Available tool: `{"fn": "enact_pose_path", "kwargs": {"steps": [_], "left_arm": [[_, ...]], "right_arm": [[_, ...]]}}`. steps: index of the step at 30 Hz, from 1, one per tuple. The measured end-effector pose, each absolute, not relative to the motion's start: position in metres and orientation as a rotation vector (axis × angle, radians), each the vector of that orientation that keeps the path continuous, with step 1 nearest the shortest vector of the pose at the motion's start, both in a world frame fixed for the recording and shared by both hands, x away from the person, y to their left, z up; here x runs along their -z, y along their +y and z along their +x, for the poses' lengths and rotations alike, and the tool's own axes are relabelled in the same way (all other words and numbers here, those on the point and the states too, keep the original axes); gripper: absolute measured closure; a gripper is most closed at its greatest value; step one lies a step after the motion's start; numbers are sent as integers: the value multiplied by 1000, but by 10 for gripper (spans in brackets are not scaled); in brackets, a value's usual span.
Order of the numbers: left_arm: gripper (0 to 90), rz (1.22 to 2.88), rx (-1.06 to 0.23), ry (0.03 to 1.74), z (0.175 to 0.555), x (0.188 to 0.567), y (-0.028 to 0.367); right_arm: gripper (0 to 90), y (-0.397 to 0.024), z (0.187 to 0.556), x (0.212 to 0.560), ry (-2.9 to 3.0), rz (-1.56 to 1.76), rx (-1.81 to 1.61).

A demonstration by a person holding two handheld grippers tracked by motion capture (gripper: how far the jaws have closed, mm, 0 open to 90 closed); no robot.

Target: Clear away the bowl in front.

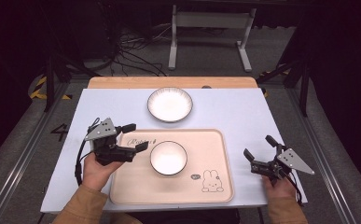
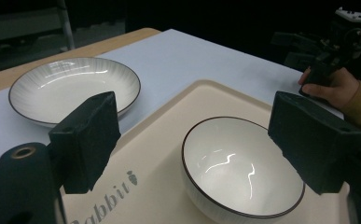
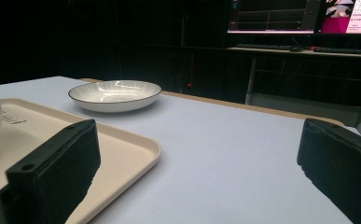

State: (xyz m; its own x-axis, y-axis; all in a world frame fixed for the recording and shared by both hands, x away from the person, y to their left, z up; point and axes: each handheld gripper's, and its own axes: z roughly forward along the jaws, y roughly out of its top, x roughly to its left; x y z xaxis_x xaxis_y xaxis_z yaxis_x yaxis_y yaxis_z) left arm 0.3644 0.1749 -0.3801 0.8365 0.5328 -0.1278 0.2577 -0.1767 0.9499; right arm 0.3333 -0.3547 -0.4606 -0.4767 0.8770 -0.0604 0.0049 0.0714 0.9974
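Note:
A white bowl (image 1: 168, 157) with a dark rim stands in the middle of a cream tray (image 1: 215, 154); it also shows close up as the bowl (image 2: 241, 168) on the tray (image 2: 169, 121). A white plate (image 1: 170, 104) lies on the table beyond the tray, seen too as the plate (image 2: 71, 88) and the plate (image 3: 115, 94). My left gripper (image 1: 135, 136) is open over the tray's left edge, just left of the bowl, nothing between its fingers. My right gripper (image 1: 259, 146) is open over the bare table right of the tray (image 3: 122, 140).
The table (image 1: 229, 109) has a pale blue top with a wooden strip (image 1: 122, 82) at its far edge. Cables and a metal stand (image 1: 211, 28) sit on the floor beyond. A monitor (image 3: 304, 16) glows in the dark background.

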Motion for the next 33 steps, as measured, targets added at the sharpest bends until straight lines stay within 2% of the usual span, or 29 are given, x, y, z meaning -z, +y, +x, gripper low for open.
{"fn": "enact_pose_path", "kwargs": {"steps": [22,33], "left_arm": [[141,1650,-362,680,339,419,221],[132,1643,-409,746,333,445,240]], "right_arm": [[1,-355,334,461,1614,898,-1496],[1,-355,333,461,1614,898,-1496]]}}
